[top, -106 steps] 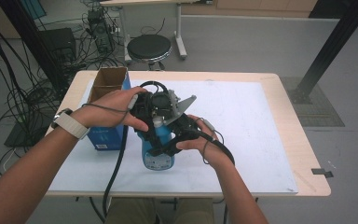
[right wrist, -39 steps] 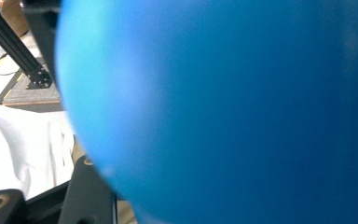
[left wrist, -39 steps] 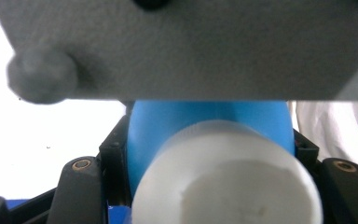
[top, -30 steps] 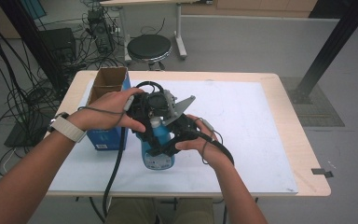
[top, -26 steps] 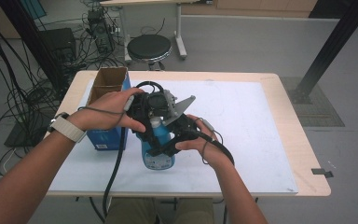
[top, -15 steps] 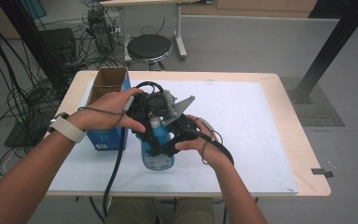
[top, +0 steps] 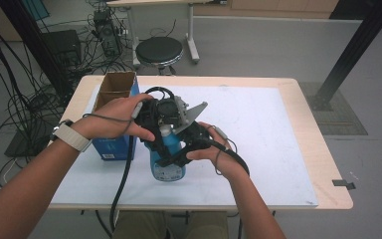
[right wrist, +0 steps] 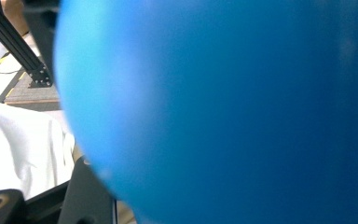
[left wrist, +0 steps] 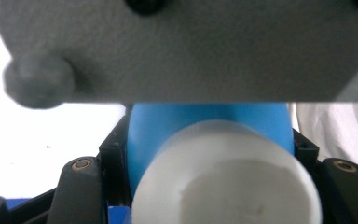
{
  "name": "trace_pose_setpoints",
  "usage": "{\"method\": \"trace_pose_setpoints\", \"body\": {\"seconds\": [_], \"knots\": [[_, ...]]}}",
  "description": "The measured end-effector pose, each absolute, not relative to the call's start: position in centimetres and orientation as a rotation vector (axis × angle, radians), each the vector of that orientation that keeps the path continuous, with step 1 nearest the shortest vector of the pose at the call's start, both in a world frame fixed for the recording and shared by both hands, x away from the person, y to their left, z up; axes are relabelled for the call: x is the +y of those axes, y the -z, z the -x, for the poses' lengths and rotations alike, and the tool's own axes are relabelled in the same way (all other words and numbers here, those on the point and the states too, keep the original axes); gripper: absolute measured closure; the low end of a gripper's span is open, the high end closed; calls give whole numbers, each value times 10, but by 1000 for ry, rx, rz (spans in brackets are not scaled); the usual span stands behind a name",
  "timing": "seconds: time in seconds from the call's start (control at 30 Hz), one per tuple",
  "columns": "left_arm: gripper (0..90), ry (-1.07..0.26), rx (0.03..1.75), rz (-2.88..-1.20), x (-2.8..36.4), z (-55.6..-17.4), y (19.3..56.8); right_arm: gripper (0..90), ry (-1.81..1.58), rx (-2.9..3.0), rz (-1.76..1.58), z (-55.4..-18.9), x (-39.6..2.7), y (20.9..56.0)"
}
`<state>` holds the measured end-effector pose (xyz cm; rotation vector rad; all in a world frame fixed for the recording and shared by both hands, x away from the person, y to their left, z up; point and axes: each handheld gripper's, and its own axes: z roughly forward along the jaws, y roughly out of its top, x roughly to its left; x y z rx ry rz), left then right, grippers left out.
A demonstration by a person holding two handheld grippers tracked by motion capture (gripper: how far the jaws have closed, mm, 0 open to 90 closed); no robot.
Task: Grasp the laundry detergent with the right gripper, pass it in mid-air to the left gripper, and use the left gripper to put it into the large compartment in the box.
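A blue bottle [top: 167,162] with a white cap [top: 165,131] stands on the white mat, left of the middle. My left gripper [top: 155,118] comes at its top from the left. In the left gripper view the cap [left wrist: 223,177] sits between the black jaws, which press on it from both sides. My right gripper [top: 183,148] holds the bottle's body from the right, and its grey three-cornered plate [top: 193,111] sticks up over the cap. In the right gripper view the blue bottle [right wrist: 233,107] is blurred and very near, hiding the jaws except one at the lower left.
An open cardboard box with blue sides [top: 113,104] stands just left of the bottle, behind my left hand. The white mat [top: 268,134] covers most of the wooden table [top: 323,164]. A black stool [top: 159,50] and floor cables lie beyond the far edge.
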<state>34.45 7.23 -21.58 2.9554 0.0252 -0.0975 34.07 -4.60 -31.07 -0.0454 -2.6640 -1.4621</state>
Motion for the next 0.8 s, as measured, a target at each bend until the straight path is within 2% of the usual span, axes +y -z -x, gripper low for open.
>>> {"method": "trace_pose_setpoints", "body": {"seconds": [0.8], "knots": [[374, 96, 26, -2959, 70, -346, 216, 428, 1467, -2661, 45, -343, -48, 311]]}}
